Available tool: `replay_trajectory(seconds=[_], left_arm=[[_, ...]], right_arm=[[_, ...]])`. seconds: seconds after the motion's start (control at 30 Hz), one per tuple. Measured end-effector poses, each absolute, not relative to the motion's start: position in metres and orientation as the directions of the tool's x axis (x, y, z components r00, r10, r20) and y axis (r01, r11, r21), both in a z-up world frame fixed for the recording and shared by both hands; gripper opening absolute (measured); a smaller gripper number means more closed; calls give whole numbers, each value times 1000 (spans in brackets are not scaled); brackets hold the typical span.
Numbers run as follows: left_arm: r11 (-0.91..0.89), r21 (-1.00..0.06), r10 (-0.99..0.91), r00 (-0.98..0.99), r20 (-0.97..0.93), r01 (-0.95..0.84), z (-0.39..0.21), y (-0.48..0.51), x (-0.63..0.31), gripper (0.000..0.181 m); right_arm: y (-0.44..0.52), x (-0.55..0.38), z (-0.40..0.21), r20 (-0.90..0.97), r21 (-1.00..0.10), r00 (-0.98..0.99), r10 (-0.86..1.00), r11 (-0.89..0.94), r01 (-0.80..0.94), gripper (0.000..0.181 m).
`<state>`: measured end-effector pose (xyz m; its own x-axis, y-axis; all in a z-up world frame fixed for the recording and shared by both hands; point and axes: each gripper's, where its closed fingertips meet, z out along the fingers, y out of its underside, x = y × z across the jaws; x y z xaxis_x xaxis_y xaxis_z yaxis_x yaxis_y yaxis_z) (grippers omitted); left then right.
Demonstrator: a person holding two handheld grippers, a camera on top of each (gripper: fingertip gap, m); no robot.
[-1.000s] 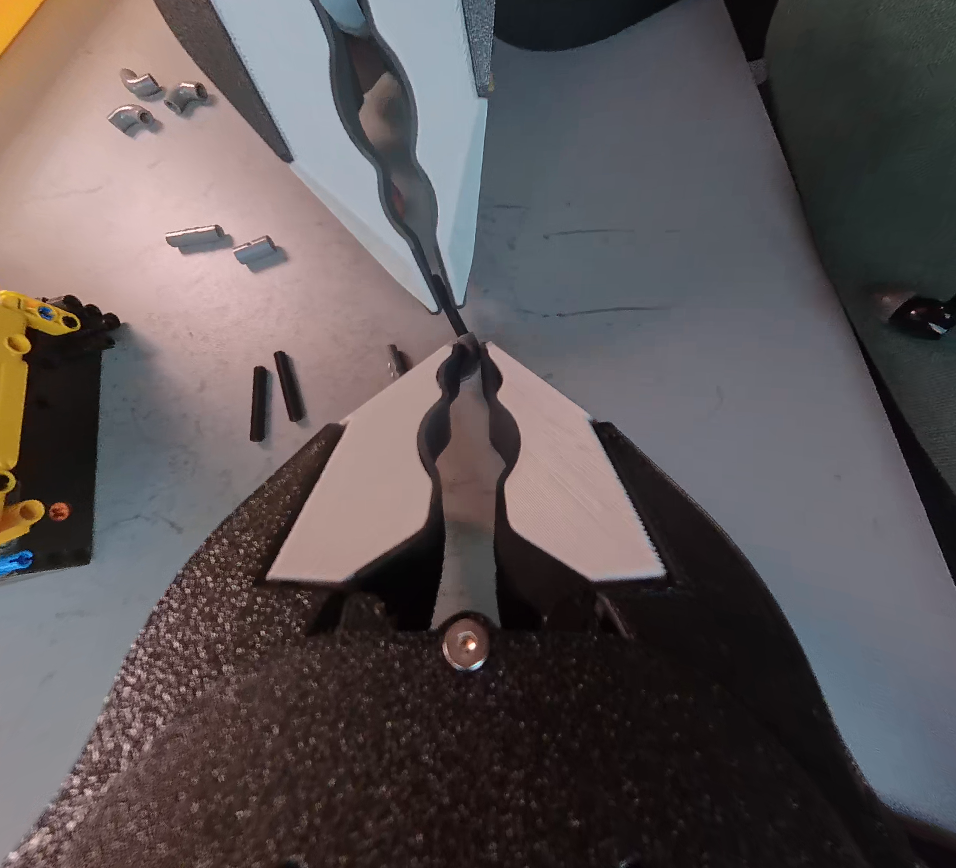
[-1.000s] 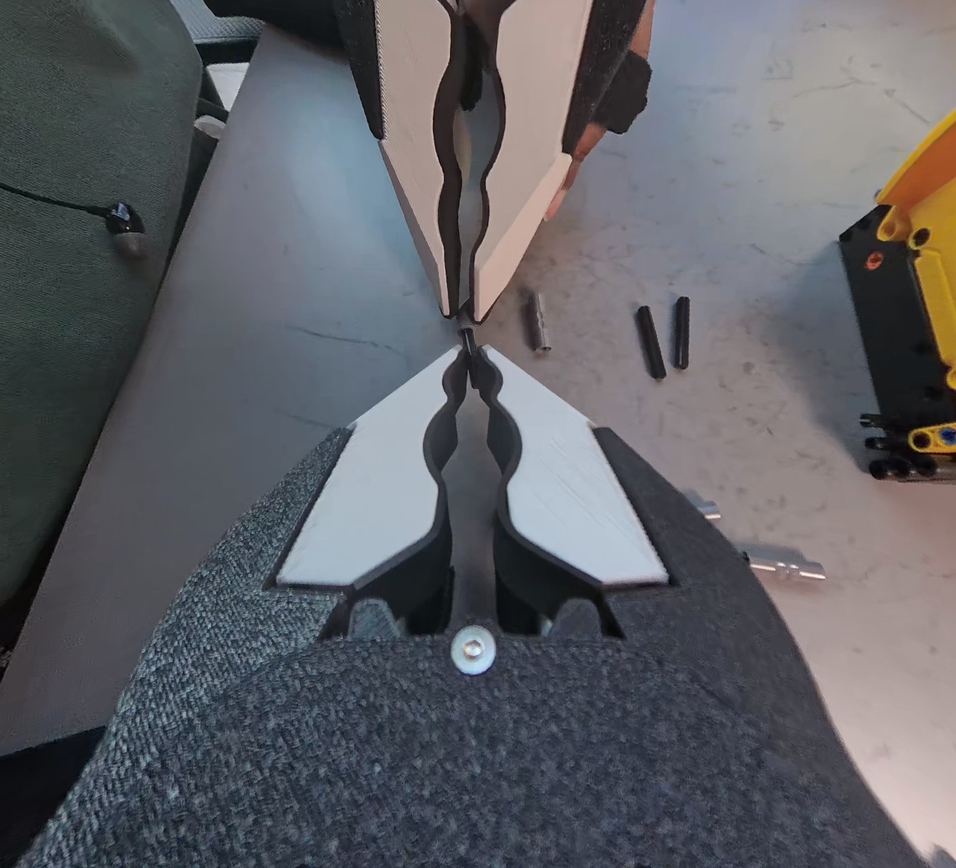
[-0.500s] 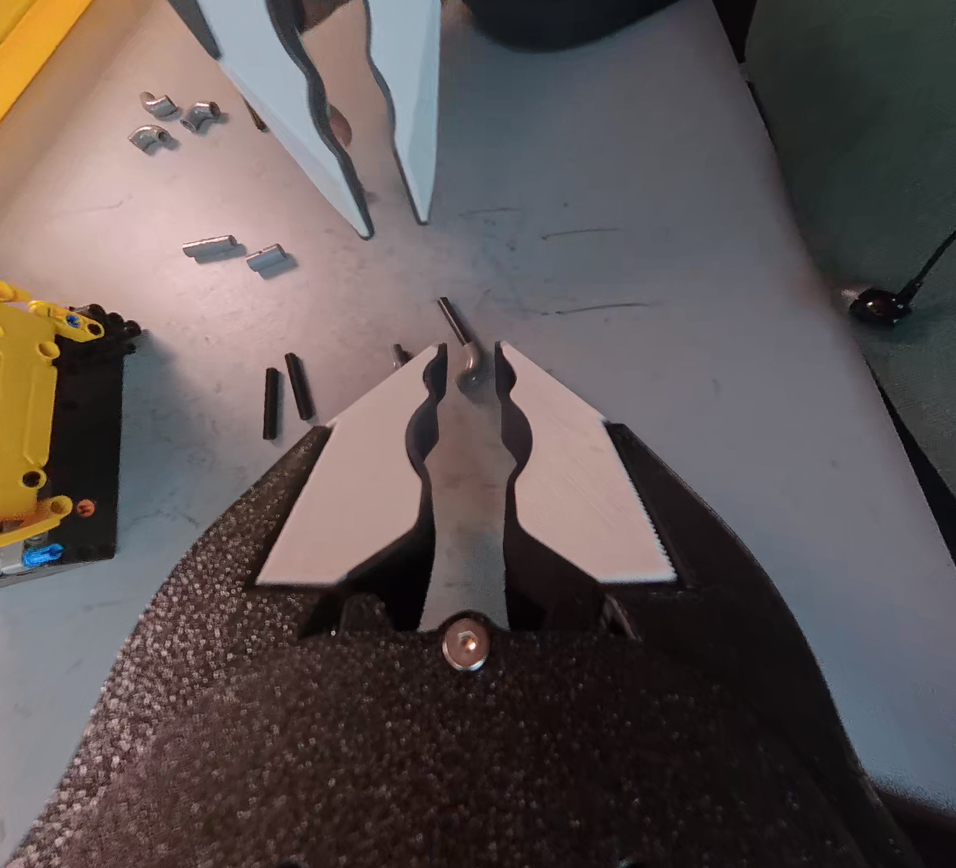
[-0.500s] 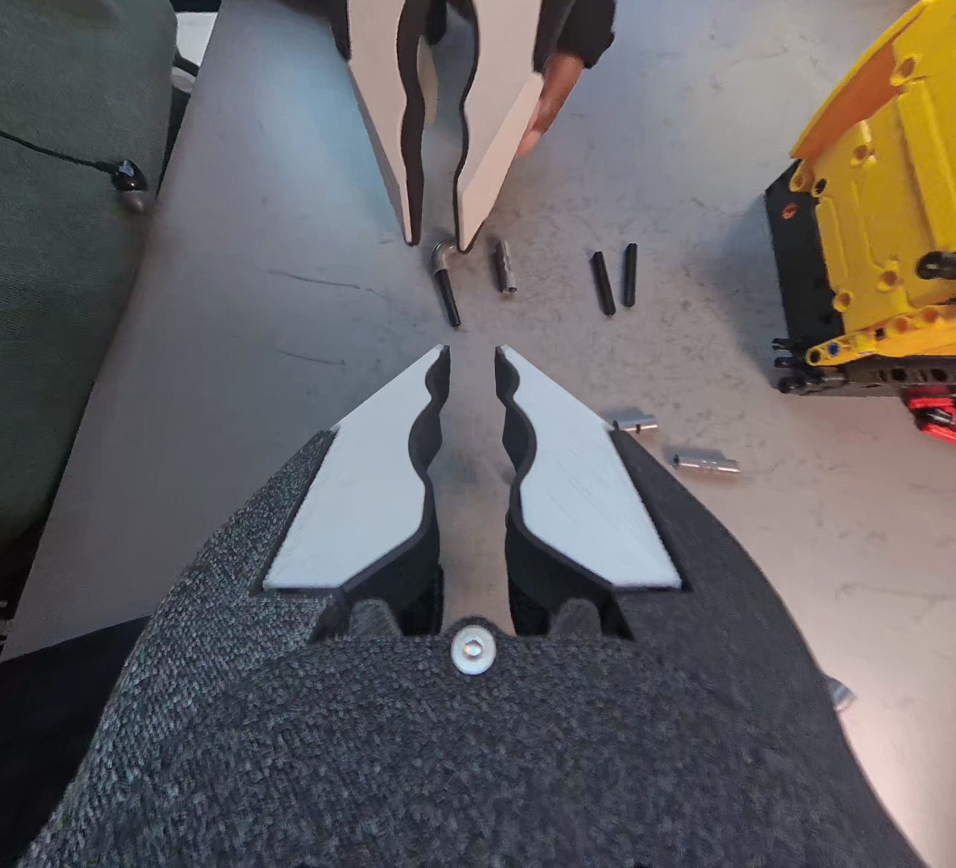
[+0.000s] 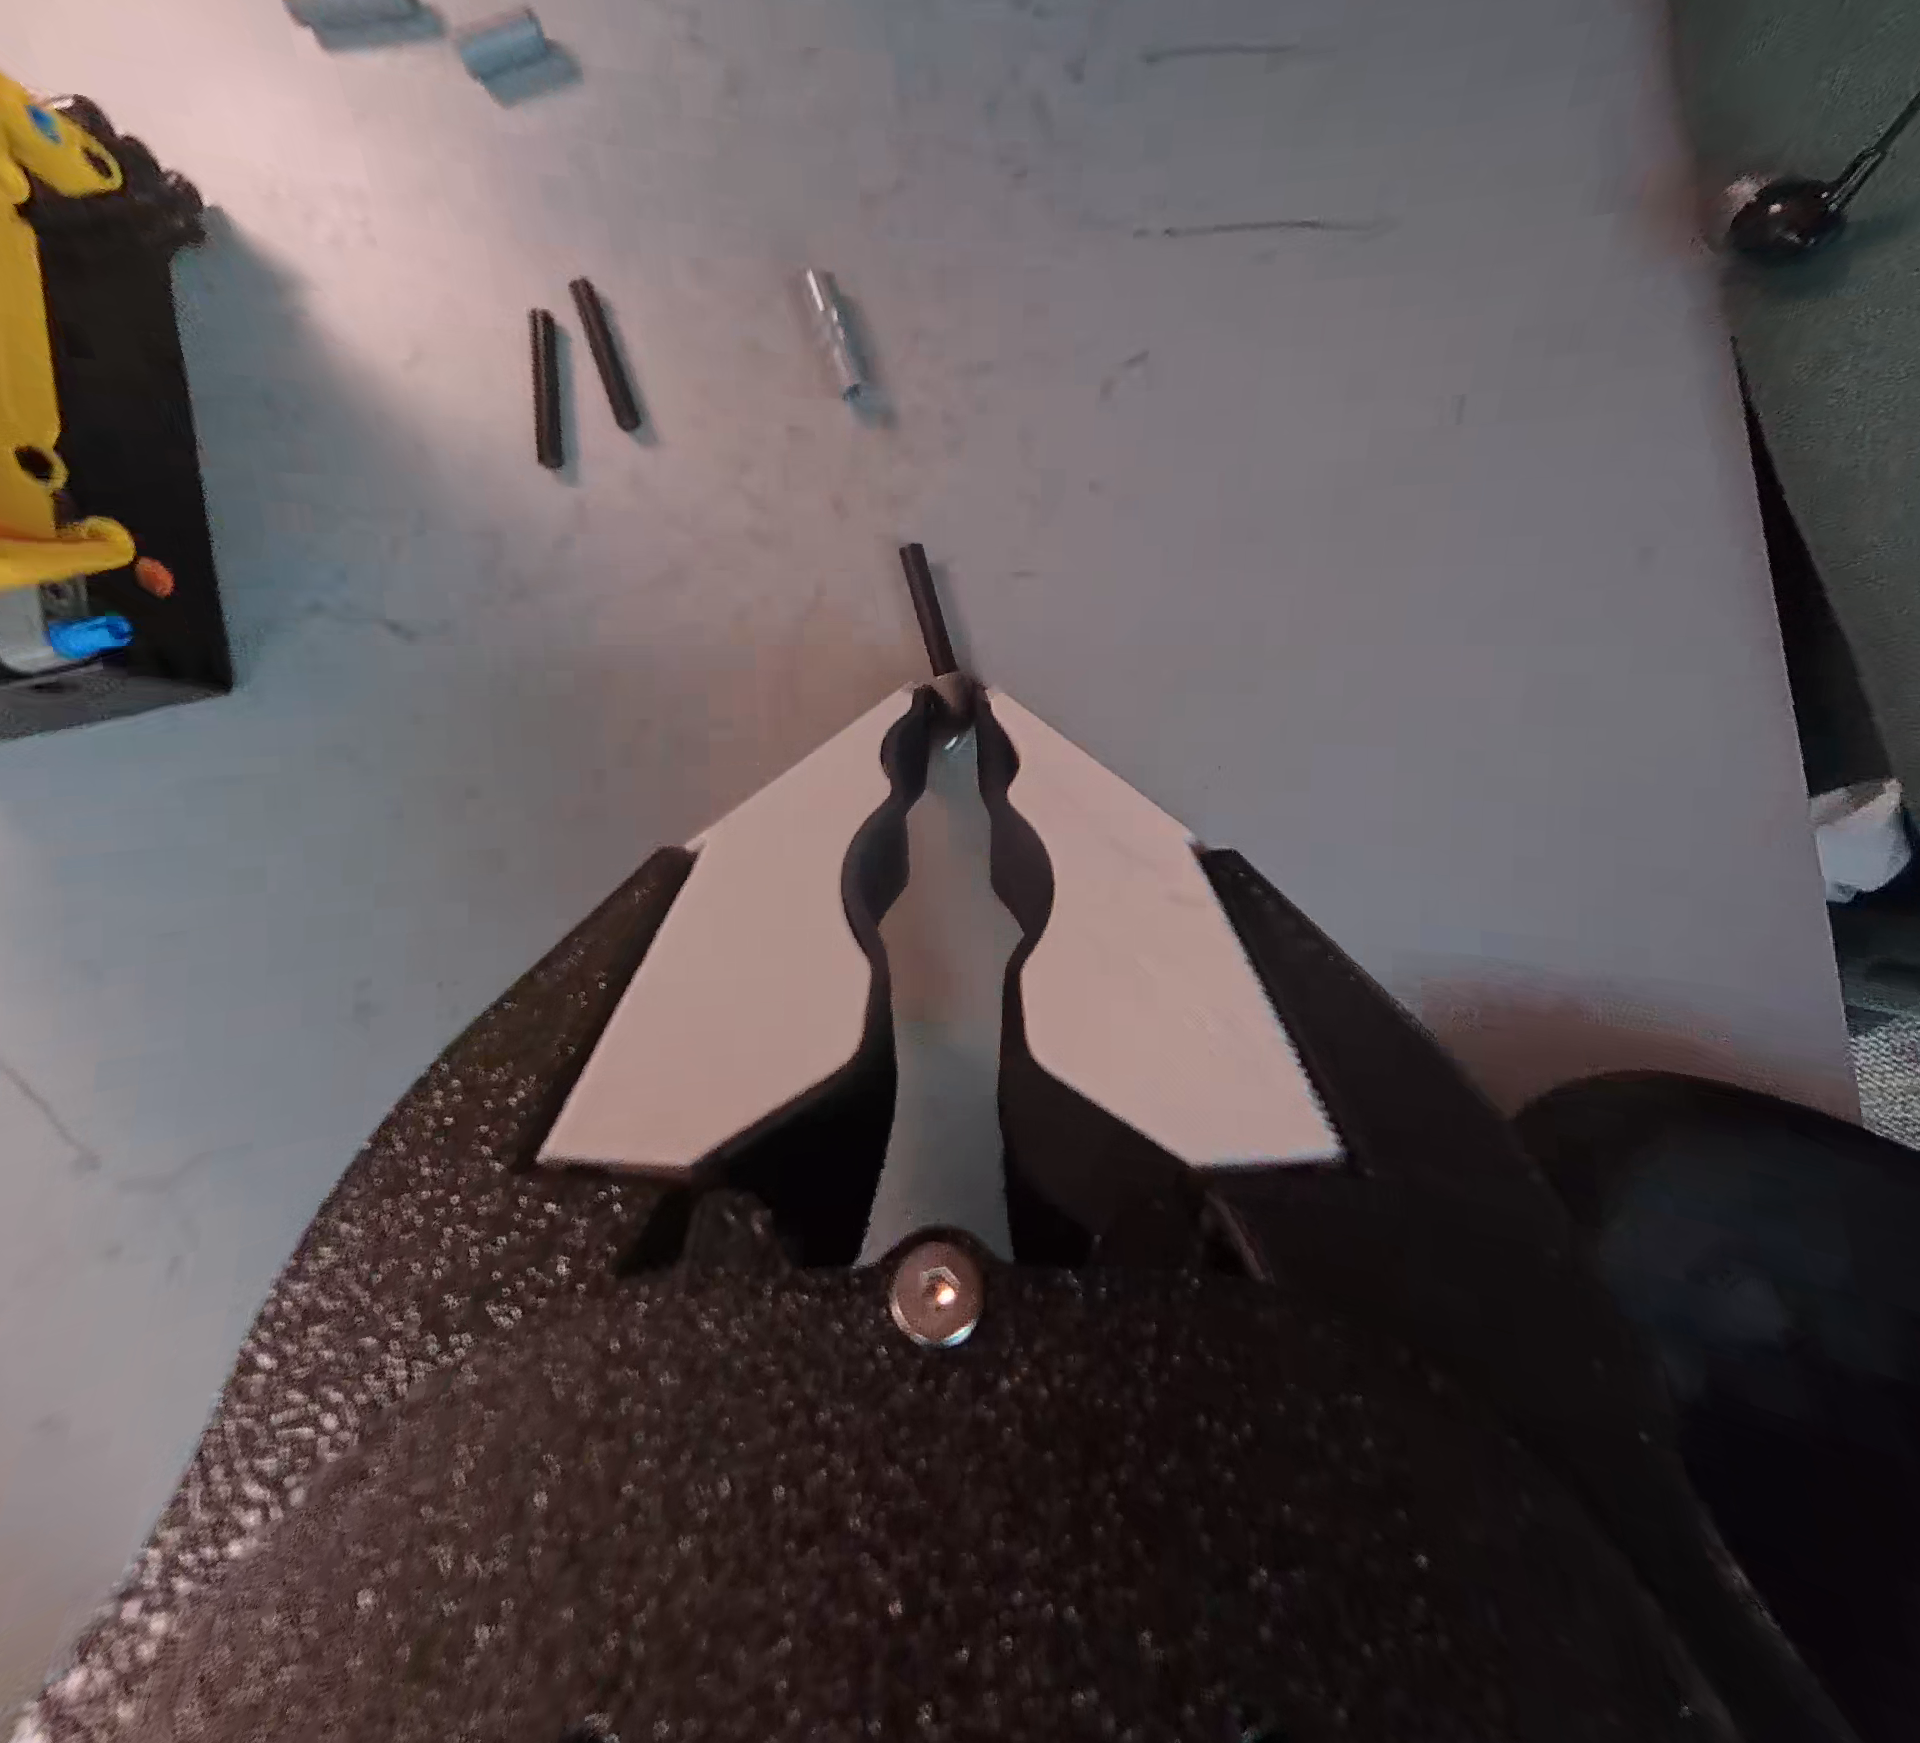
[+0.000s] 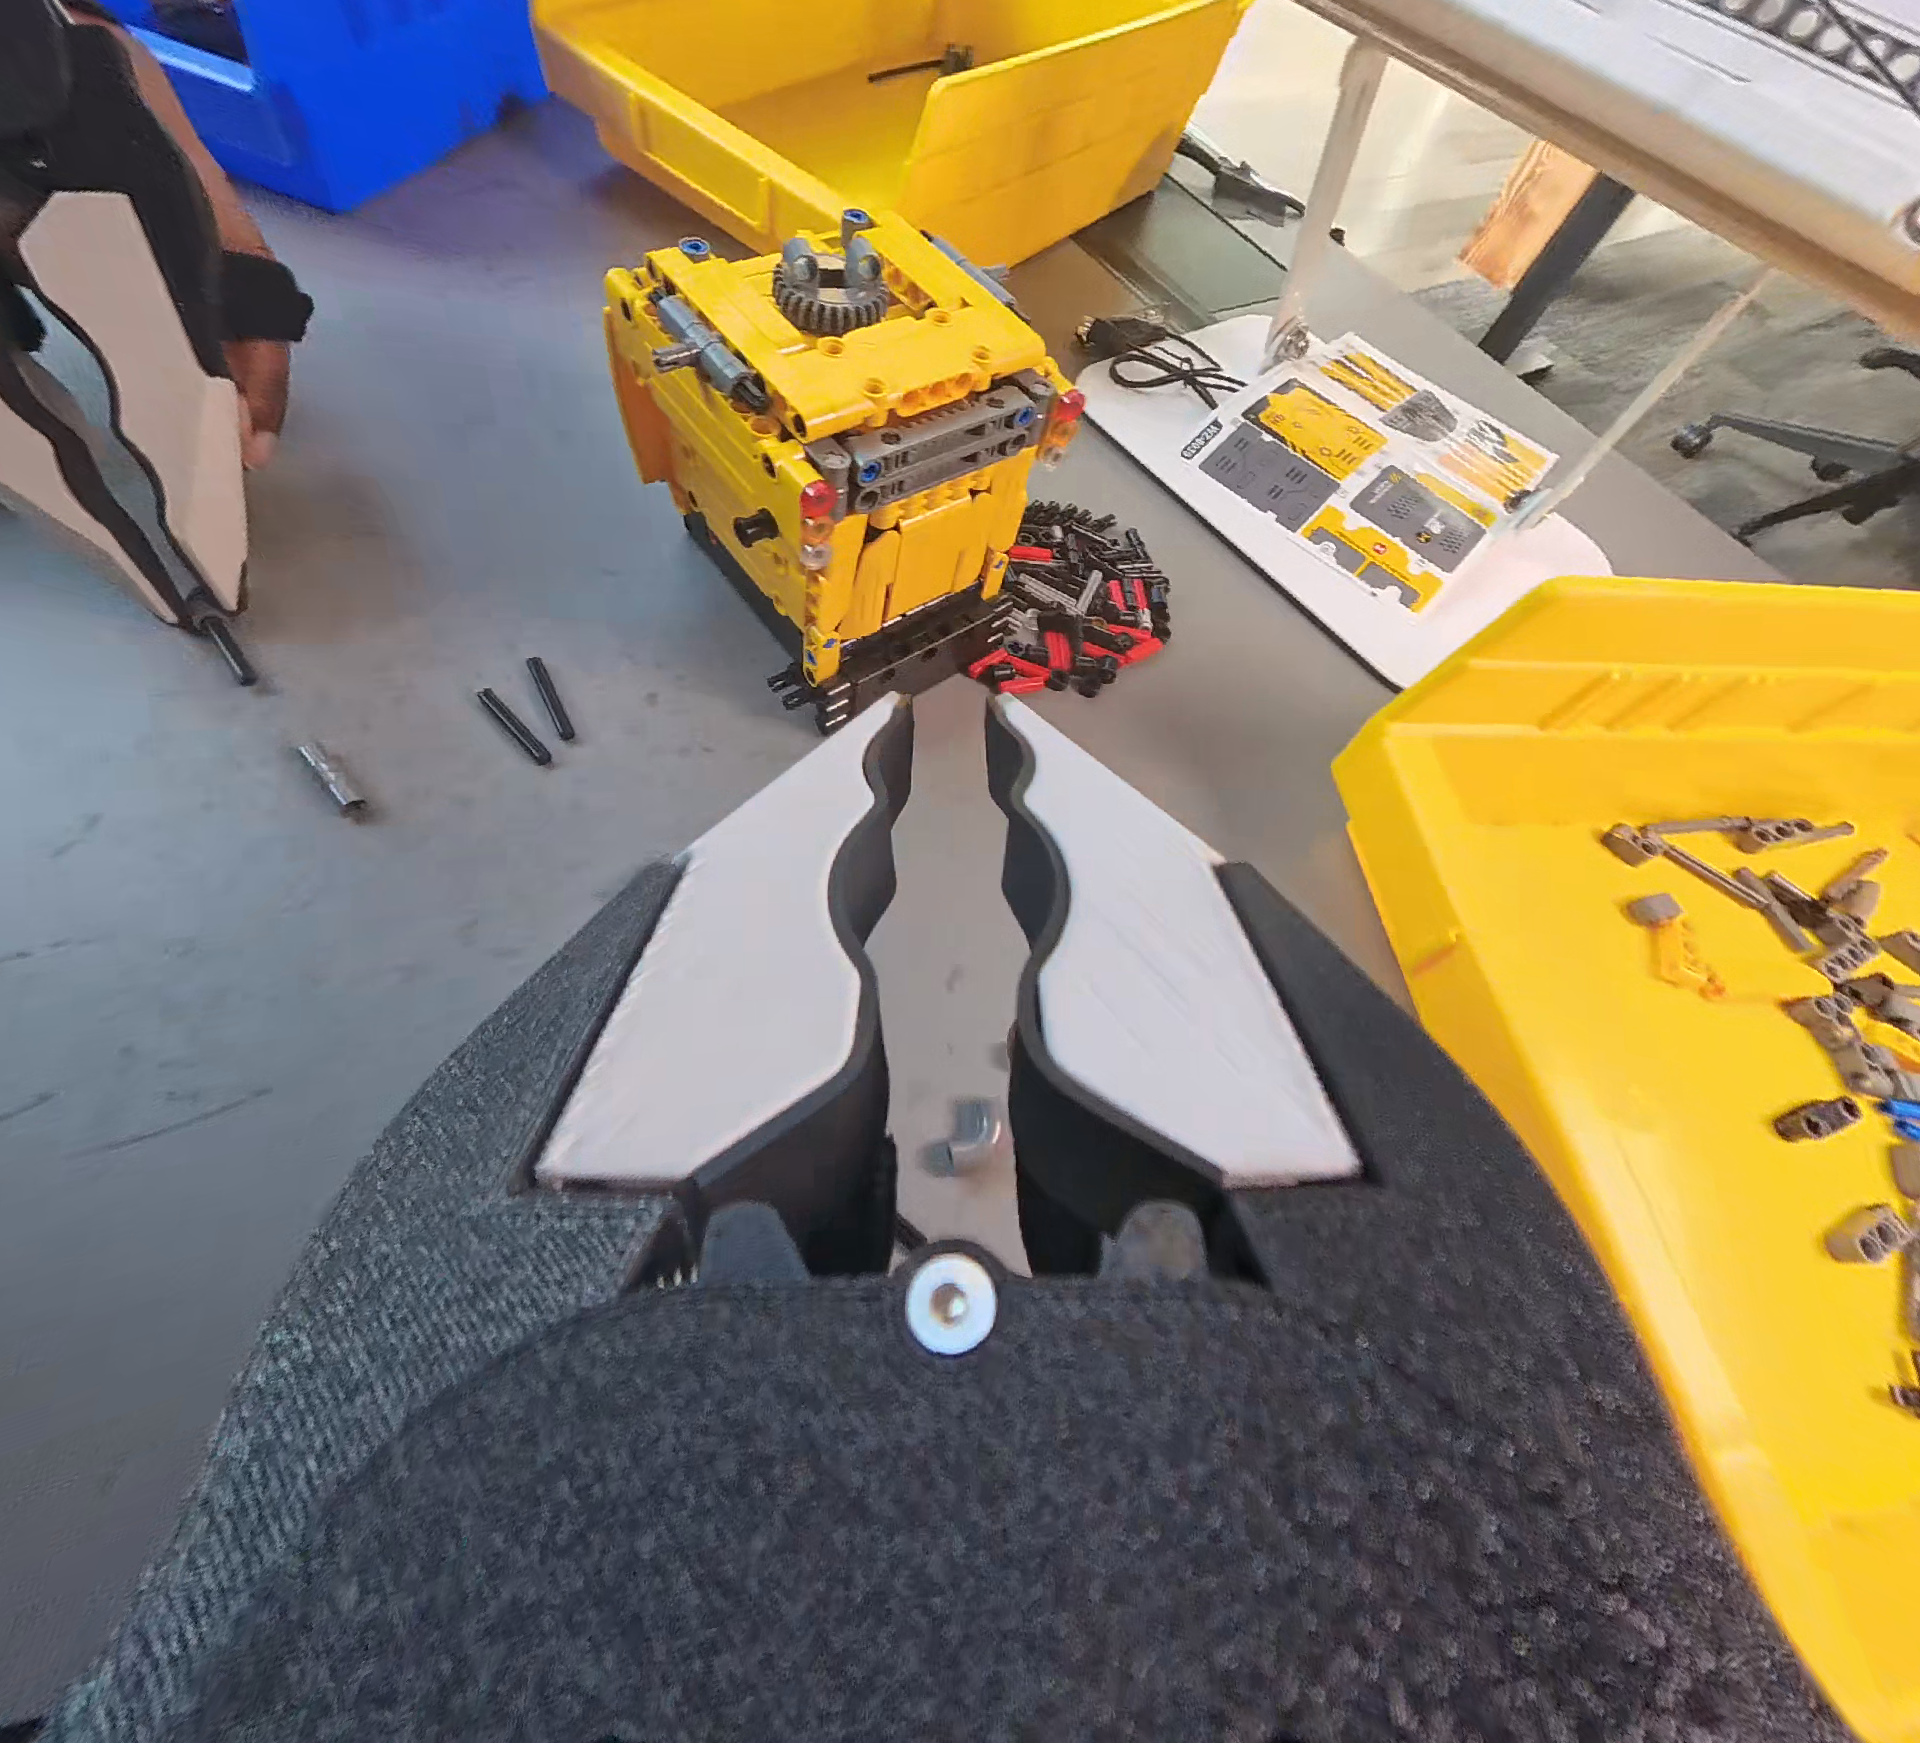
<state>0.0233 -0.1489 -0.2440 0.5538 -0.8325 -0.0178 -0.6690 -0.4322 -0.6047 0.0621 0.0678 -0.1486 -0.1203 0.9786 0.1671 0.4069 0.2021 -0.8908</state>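
Observation:
My left gripper (image 5: 951, 704) is shut on a small grey elbow piece with a black axle (image 5: 928, 607) sticking out ahead of the tips, low over the grey table (image 5: 1299, 446). In the right wrist view this gripper (image 6: 197, 597) is at the far left, a hand behind it, with the axle (image 6: 227, 646) pointing down at the table. My right gripper (image 6: 948, 711) is open and empty, its tips just before the yellow brick-built model (image 6: 842, 436). A loose grey elbow piece (image 6: 966, 1148) lies on the table between its fingers.
Two black axles (image 6: 525, 717) and a grey connector (image 6: 332, 774) lie left of the right gripper. Red and black pins (image 6: 1081, 602) are heaped by the model. A yellow bin (image 6: 1507, 862) of grey parts stands right; another yellow bin (image 6: 987, 124), a blue bin (image 6: 364, 10) and an instruction sheet (image 6: 1361, 467) lie behind. My right fingertips sit around 25 cm from my left ones.
Both grippers let go of the elbow-and-axle piece, which lay on the table. My left gripper has now shut on it again. My right gripper stayed open and swung away toward the yellow model.

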Motion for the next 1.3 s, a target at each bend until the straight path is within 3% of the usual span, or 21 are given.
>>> replay_trajectory(seconds=[0.23, 0.4, 0.63, 0.87, 1.13, 1.3], left_arm=[[-469, -657, -766, 642, -29, -590, -235, -132, 11, 26], [-402, -765, -698, 709, -99, -503, -214, -103, 12, 23], [-345, -773, -718, 680, -147, -532, -217, -97, 39, 20], [-343, -779, -694, 701, -166, -524, -217, -91, 36, 18], [-340, -786, -683, 710, -170, -516, -214, -91, 35, 16], [-338, -789, -684, 710, -168, -513, -213, -90, 35, 15]], right_arm=[[82, 72, -148, 133, -864, -64, 989, 147, 482, 14], [85, 105, -159, 314, -622, -225, 922, 379, 685, 11], [66, 141, -209, 265, -260, -591, 762, 647, 717, 11], [77, 140, -234, 184, -107, -731, 657, 752, 650, 15], [79, 142, -240, 80, -135, -701, 709, 705, 697, 3], [4, 126, -197, 110, -360, -734, 670, 716, 599, 3]])
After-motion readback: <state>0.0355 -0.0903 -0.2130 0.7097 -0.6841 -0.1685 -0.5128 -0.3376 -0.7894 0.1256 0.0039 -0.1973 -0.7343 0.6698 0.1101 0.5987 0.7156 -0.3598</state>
